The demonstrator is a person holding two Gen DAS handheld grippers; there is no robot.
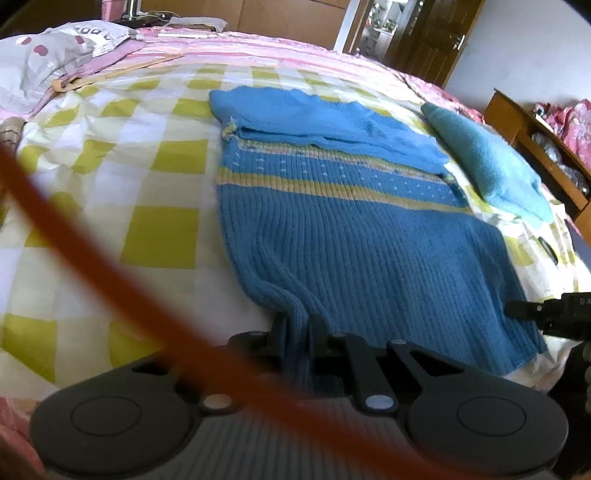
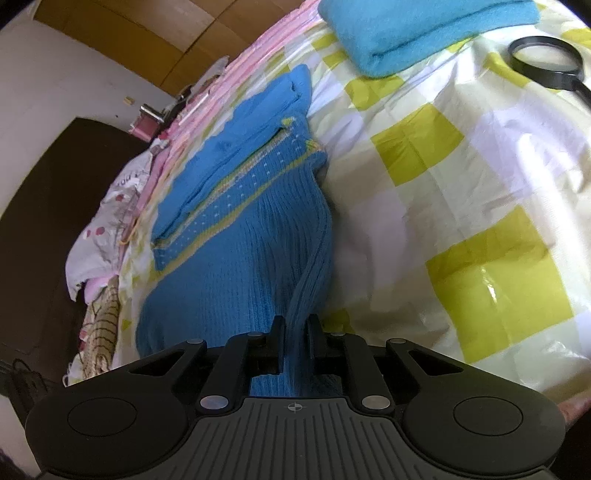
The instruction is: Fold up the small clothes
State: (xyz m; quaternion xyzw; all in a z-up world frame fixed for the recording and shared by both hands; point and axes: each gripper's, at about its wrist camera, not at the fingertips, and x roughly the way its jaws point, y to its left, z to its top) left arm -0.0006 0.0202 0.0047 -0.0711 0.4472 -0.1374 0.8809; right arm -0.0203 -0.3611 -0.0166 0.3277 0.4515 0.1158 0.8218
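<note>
Left wrist view: a blue ribbed knit sweater point(image 1: 354, 236) lies flat on a bed under a quilt cover point(image 1: 122, 177) of white and yellow-green squares, its sleeves folded across the chest above bands of pale yellow and rows of small white dots. The left gripper point(image 1: 295, 328) is clamped on the near left corner of the hem, the wool bunched into a thick vertical pleat between its matte black fingers. At the frame's right edge the tip of the right gripper point(image 1: 517, 309) meets the hem's other corner. A blurred orange cord point(image 1: 110, 258) slants across the foreground. Beyond the sweater, just to its right, rests a folded teal fleece point(image 1: 491, 166), soft and fuzzy against the smooth cotton. A grey pillow with red hearts point(image 1: 48, 55) sits at the far left beside pink striped bedding point(image 1: 258, 51), and a wooden bedside unit point(image 1: 535, 140) stands past the bed's right side. Right wrist view: the right gripper's fingers point(image 2: 277, 339) pinch a gathered ridge of the sweater's ribbed edge point(image 2: 310, 280), the knit drawn up taut between the pads. A black-rimmed round magnifying glass point(image 2: 546, 62) lies on the checked cover near the fleece, well apart from the sweater, while brown wardrobe panels point(image 2: 147, 33) fill the wall behind
</note>
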